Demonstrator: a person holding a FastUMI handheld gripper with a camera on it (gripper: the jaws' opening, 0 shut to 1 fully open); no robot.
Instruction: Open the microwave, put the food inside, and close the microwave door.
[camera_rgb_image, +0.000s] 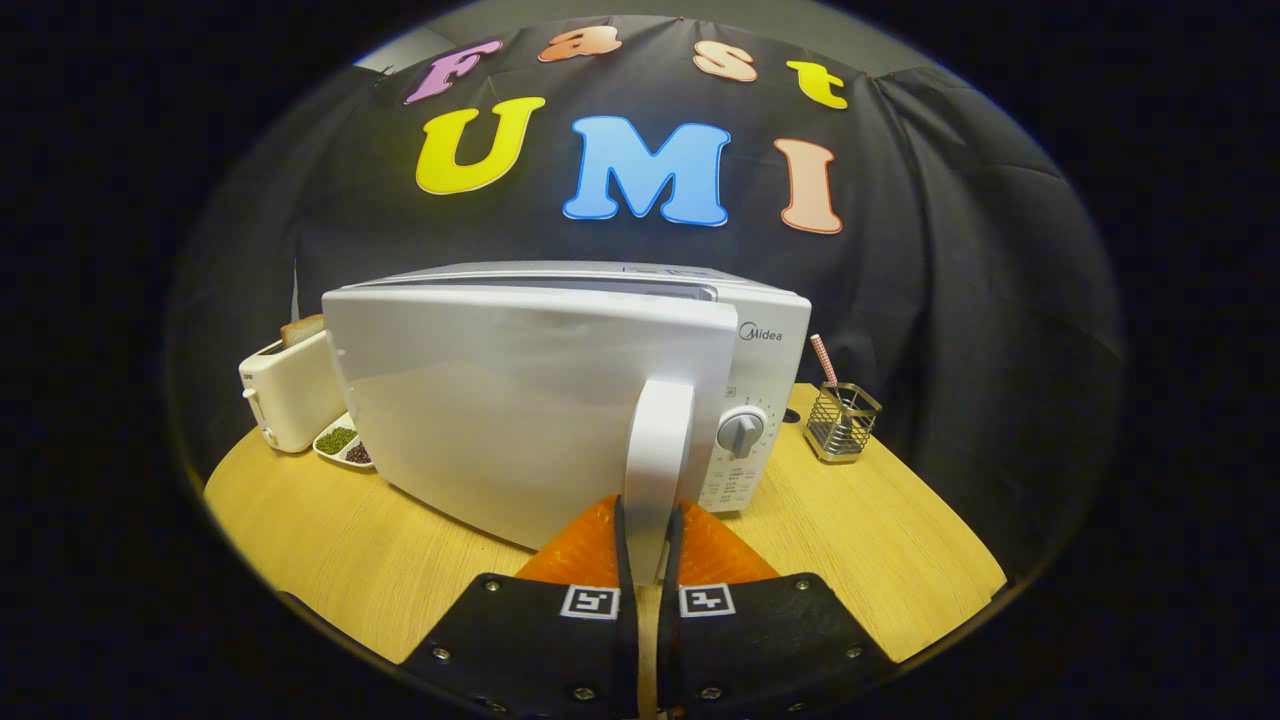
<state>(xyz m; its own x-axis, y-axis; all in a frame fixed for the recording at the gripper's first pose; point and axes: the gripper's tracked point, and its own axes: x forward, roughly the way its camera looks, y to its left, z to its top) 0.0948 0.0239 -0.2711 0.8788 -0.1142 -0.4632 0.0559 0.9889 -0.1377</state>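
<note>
The tongs (648, 540) clamp both fingers on the door handle (658, 450) of the white microwave (560, 390), its door (520, 410) slightly ajar, at twelve o'clock on the wooden desk (880, 550); a toaster (290, 395) stands at ten o'clock.

White microwave (520, 410), cream toaster (290, 395) — light wood-grain table (880, 560)
</note>
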